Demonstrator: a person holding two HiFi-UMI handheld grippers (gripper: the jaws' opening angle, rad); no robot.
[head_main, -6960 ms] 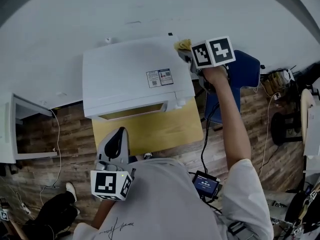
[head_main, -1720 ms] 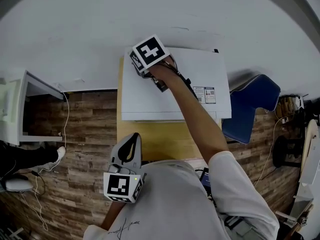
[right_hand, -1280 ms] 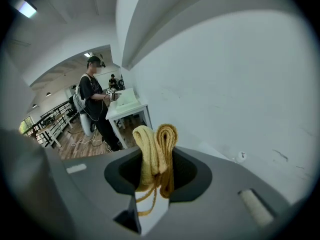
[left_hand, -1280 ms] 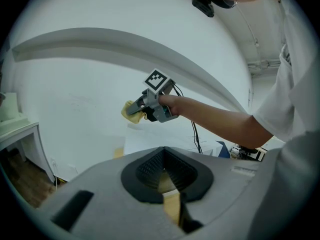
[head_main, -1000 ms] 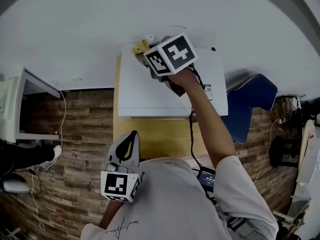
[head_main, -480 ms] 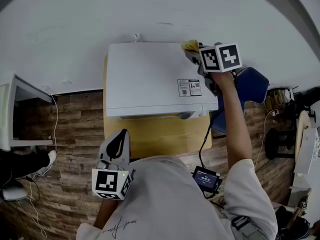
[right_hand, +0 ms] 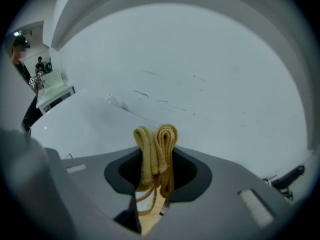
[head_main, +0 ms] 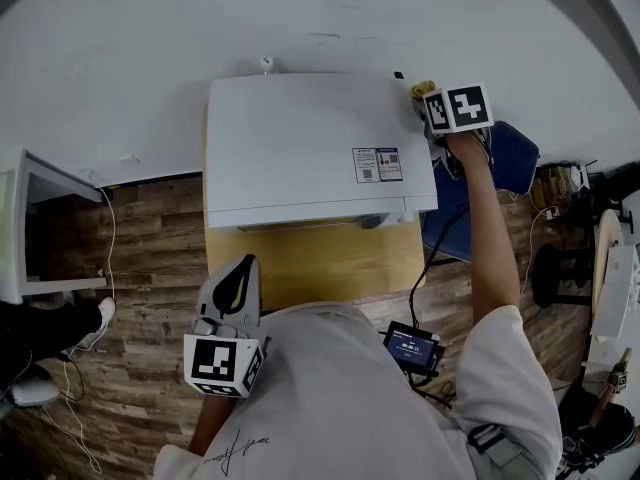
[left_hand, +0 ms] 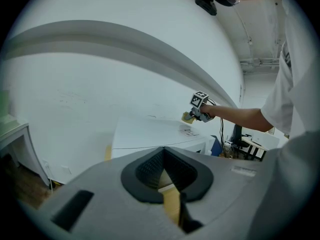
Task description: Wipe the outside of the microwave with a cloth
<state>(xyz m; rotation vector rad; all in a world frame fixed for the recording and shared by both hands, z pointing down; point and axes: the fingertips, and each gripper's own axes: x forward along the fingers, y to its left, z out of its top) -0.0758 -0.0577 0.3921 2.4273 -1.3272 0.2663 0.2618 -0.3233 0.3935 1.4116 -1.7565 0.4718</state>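
Note:
The white microwave [head_main: 310, 148] stands on a small yellow table [head_main: 300, 263] against the wall. My right gripper [head_main: 428, 103] is at the microwave's back right corner, shut on a folded yellow cloth [head_main: 421, 91] that touches that corner. In the right gripper view the cloth [right_hand: 156, 146] sticks up between the jaws of the right gripper [right_hand: 155, 184], with the microwave's top [right_hand: 85, 126] just beyond. My left gripper [head_main: 240, 273] hangs low near my body, in front of the table, shut and holding nothing. The left gripper view shows the microwave [left_hand: 150, 131] and the cloth [left_hand: 188, 117] at a distance.
A blue chair [head_main: 515, 153] stands right of the microwave, under my right arm. A white cabinet [head_main: 30, 228] is at the far left. Cables run over the wood floor [head_main: 130, 268]. The white wall [head_main: 300, 18] lies right behind the microwave.
My right gripper has carried the cloth along the microwave's back edge, from the back left corner to the back right corner. The left gripper has stayed in place.

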